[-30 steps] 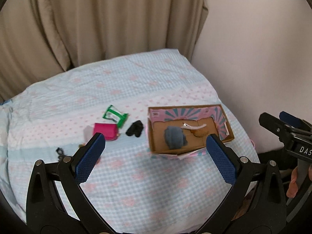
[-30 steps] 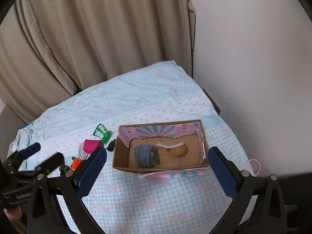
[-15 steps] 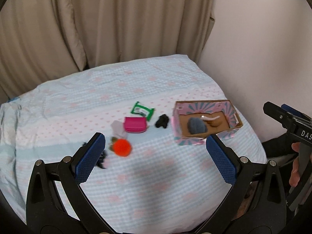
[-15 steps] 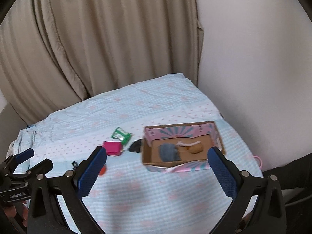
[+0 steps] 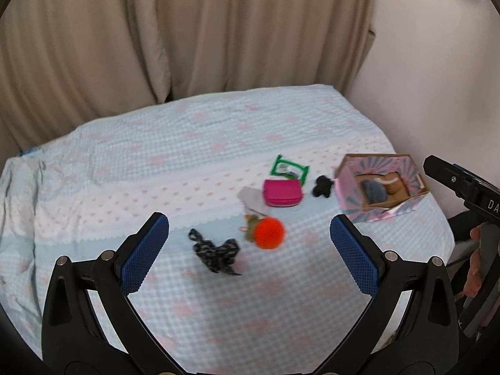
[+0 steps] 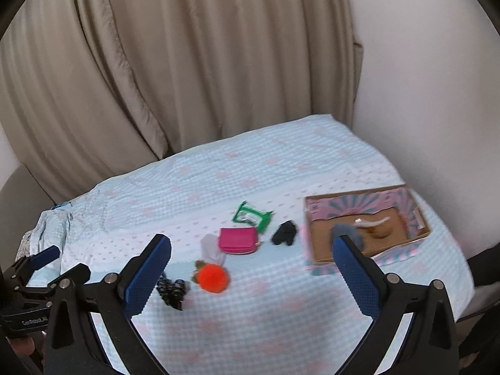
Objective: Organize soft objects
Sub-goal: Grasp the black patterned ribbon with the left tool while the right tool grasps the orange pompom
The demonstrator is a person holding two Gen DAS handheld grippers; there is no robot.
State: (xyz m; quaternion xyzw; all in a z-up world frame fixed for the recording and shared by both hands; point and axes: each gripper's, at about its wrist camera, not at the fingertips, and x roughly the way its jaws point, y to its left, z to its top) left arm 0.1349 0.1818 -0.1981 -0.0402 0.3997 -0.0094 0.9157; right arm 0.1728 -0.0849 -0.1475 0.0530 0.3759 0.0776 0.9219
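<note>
both tools, left tool point(image 5: 249, 251) and right tool point(image 6: 251, 270), gape empty above the bed point(image 5: 156, 162); the box point(image 5: 379, 187) sits at its right edge.

A bed point(image 5: 175, 143) covered in a pale blue checked sheet with pink spots carries everything. Near its right edge sits an open cardboard box point(image 5: 379, 187) with pink patterned flaps; just left of it lie a small black cloth point(image 5: 322, 186), a pink pouch point(image 5: 282, 192) and a green packet point(image 5: 289, 167) behind the pouch. Nearer the front are an orange pom-pom point(image 5: 268, 233), a grey-white scrap point(image 5: 250, 197) and a black-and-white patterned piece point(image 5: 215, 253).
</note>
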